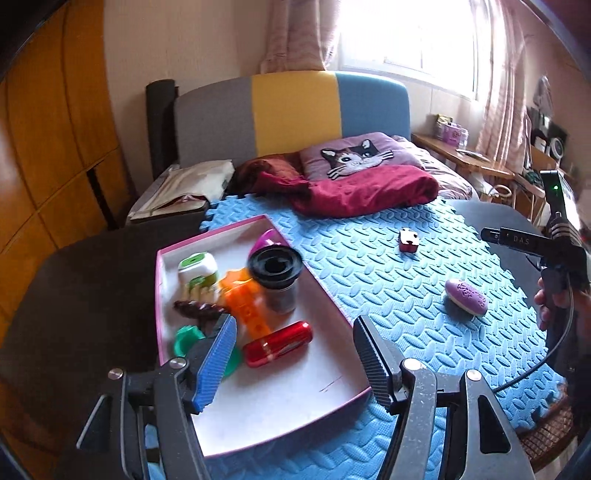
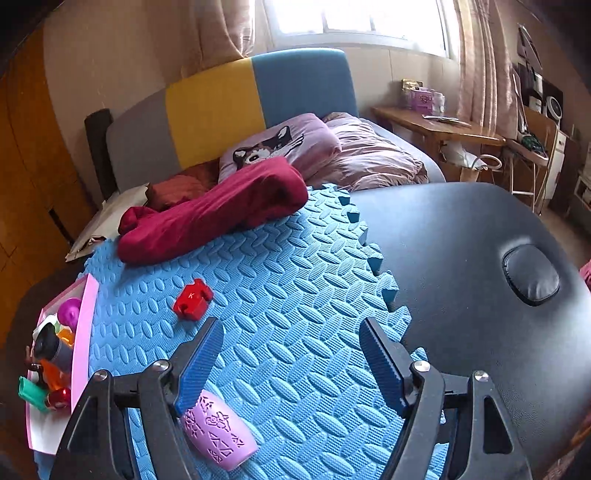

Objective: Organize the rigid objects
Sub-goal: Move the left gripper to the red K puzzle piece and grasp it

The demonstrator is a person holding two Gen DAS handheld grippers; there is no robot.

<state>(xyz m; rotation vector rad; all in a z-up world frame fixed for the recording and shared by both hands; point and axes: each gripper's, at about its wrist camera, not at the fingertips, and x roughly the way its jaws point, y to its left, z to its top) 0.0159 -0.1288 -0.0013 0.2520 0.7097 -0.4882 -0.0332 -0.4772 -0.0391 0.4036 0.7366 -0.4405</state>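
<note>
Tray (image 1: 168, 295), frame centre-left: sorted items gathered inside. Left gripper (image 1: 295, 350) wide, empty above it. Right gripper (image 2: 291, 362) wide, empty; purple case (image 2: 218, 439) loose on mat (image 2: 295, 266), lower left, likely next.

Window (image 1: 406, 37) admitting bright daylight | curtains (image 1: 295, 33) hanging alongside | tricolour headboard (image 1: 295, 110) standing against wall | wooden wardrobe (image 1: 48, 147) flanking left

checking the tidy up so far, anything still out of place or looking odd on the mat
Two items still lie loose on the blue foam mat, outside the pink tray that holds the rest: a small red block and a purple oval case, which lies right under the open right claw. Nothing looks spilled or damaged.
</note>
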